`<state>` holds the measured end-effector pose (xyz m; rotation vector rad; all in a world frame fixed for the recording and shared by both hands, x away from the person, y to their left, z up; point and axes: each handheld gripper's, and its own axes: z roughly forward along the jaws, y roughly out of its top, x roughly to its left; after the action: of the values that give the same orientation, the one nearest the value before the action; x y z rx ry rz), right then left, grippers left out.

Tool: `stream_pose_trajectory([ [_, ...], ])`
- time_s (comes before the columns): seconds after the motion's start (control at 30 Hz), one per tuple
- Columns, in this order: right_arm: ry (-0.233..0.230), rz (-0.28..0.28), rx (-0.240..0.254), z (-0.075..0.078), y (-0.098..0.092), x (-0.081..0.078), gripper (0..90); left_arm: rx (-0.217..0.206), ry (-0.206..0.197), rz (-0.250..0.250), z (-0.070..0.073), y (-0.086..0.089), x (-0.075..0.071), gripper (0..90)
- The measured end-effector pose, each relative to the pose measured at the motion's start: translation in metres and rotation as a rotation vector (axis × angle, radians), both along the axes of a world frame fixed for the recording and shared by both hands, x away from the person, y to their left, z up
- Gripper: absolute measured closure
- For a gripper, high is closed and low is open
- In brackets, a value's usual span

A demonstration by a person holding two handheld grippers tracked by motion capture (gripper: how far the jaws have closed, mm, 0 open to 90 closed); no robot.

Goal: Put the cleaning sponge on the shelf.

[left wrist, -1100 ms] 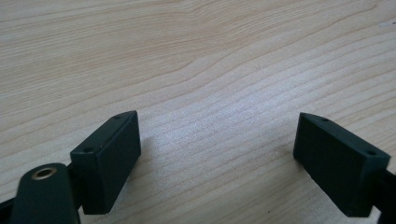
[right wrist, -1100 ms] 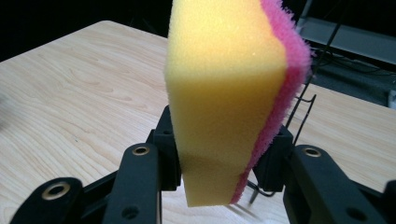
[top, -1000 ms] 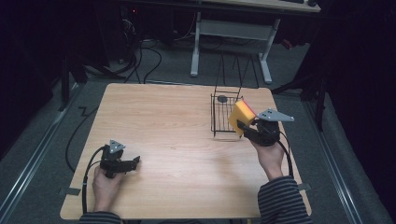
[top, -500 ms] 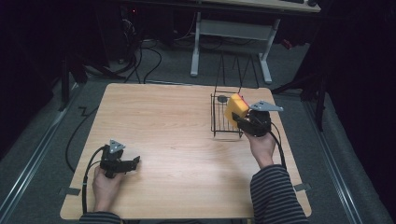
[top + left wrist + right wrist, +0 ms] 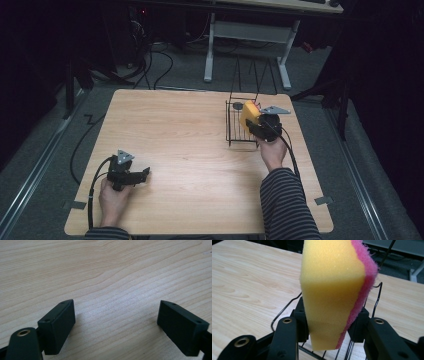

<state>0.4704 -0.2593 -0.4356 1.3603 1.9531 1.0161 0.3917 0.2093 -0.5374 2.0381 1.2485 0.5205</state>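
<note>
Sponge (image 5: pixel 332 292): yellow foam block with a pink scouring layer on one face. Held upright, on edge, between the jaws of the right hand-held gripper (image 5: pixel 329 325), which are closed on its lower part, one jaw on the yellow side and one on the pink. In the high view it sits over the near right part of the wire basket (image 5: pixel 239 125), above the rim; whether its lower edge touches the wires cannot be told from here. The edge-on hold probably suits slipping it down between the basket's wires rather than laying it flat.

Wire basket: black, open-topped, standing on the far right part of the table (image 5: pixel 190 125). A small dark round item (image 5: pixel 237 106) lies near its far left corner; too small to identify.

Right hand-held gripper, high view (image 5: pixel 260 125): grey three-cornered plate on top, cable trailing back along a striped sleeve (image 5: pixel 285 200).

Left hand-held gripper (image 5: pixel 117 325): jaws spread wide with nothing between them, low over bare wood. In the high view it rests at the near left of the table (image 5: pixel 131 174), well apart from the basket, likely parked while the other hand works.
</note>
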Motion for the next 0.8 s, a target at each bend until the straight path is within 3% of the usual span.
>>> stream_pose_trajectory([
  [0.1,0.007,-0.024,0.012,-0.007,0.000,0.007,60.3,0.000,-0.002,-0.001,0.000,0.000,0.000,15.4],
  [0.23,-0.004,-0.040,-0.015,-0.016,0.002,0.013,60.4,0.001,-0.001,-0.002,0.000,0.000,0.000,15.4],
  [0.8,0.022,-0.069,-0.017,-0.030,0.009,0.031,60.3,0.001,-0.001,-0.002,0.000,0.000,0.000,15.4],
])
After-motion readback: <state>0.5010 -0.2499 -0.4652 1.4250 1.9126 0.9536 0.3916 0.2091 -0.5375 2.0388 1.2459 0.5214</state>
